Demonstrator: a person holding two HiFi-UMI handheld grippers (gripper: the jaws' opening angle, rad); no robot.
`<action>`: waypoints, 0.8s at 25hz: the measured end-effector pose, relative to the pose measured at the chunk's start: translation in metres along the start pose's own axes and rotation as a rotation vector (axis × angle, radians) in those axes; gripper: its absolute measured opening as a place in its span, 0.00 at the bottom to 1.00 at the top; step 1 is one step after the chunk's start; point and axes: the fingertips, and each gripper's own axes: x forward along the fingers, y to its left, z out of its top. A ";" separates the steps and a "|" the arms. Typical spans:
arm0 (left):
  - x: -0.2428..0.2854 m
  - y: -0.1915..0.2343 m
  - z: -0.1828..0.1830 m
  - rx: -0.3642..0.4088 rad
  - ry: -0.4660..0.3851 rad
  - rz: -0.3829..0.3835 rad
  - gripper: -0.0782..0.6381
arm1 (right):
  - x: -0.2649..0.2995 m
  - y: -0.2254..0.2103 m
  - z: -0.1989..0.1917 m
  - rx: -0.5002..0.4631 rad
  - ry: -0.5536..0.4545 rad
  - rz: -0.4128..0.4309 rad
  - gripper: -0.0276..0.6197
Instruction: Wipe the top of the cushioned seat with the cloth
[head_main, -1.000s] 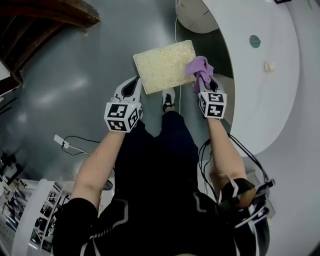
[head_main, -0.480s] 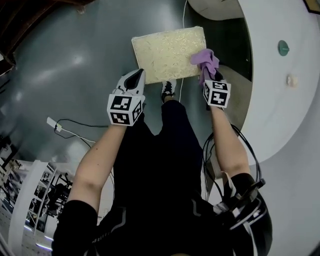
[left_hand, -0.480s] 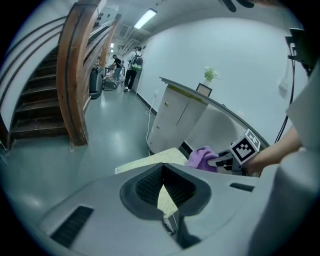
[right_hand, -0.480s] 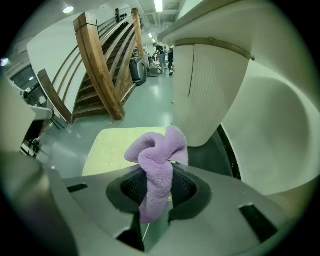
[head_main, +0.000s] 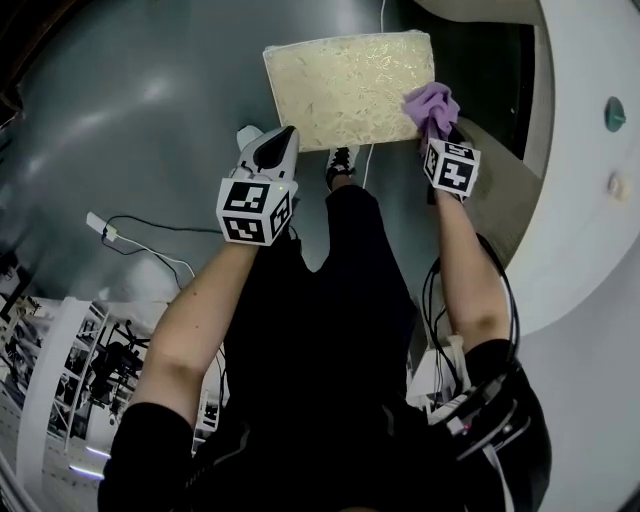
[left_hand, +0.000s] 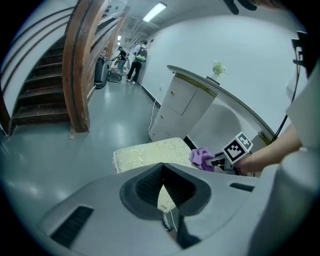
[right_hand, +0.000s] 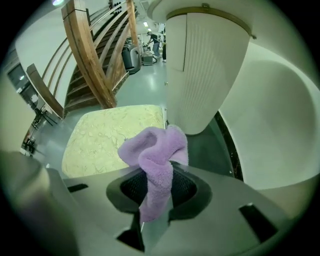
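The cushioned seat (head_main: 345, 85) is a pale yellow patterned square pad on the grey floor, also in the left gripper view (left_hand: 150, 152) and the right gripper view (right_hand: 110, 137). My right gripper (head_main: 433, 125) is shut on a purple cloth (head_main: 432, 103), which bunches above its jaws (right_hand: 155, 152). The cloth touches the seat's right near corner. My left gripper (head_main: 283, 140) hovers just short of the seat's near left edge, its jaws shut together with nothing between them (left_hand: 162, 172). From the left gripper view the cloth (left_hand: 201, 156) shows beside the right gripper's marker cube (left_hand: 238, 148).
A curved white counter (head_main: 590, 150) and a white cabinet (right_hand: 205, 65) stand close on the right of the seat. A shoe (head_main: 340, 160) rests at the seat's near edge. A cable (head_main: 140, 240) lies on the floor at left. A wooden staircase (left_hand: 50, 75) rises farther left.
The head camera has shifted, so the seat and both grippers sit higher in the view. The right gripper has carried the cloth forward along the seat's right edge. The left gripper kept pace.
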 end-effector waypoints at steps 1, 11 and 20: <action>0.002 0.000 0.000 0.000 0.000 -0.004 0.11 | 0.003 0.001 -0.002 0.010 0.002 0.003 0.20; 0.005 0.016 -0.003 -0.009 0.005 -0.013 0.11 | 0.009 0.026 -0.011 0.065 0.038 0.004 0.19; -0.010 0.036 0.000 -0.014 -0.010 -0.034 0.11 | 0.007 0.071 -0.021 0.061 0.067 0.000 0.19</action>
